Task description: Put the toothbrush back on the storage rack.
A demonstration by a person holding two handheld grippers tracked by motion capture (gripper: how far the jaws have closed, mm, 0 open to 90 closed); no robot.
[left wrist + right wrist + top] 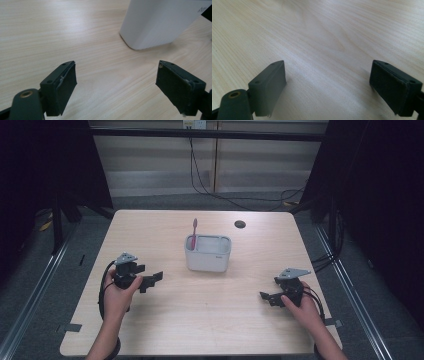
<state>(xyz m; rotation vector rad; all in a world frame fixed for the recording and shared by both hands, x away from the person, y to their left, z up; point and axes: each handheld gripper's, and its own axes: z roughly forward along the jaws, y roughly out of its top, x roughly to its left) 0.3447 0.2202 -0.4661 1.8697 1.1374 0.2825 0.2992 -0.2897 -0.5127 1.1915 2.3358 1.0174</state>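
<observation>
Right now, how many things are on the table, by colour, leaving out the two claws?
White: 1, the holder box
Pink: 1, the toothbrush standing in the holder box
Total: 2

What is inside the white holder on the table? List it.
A pink toothbrush stands in the white holder, at its left end, head above the rim. The holder's wall hides the handle's lower part and the bottom of the inside, so anything lying there cannot be seen.
</observation>
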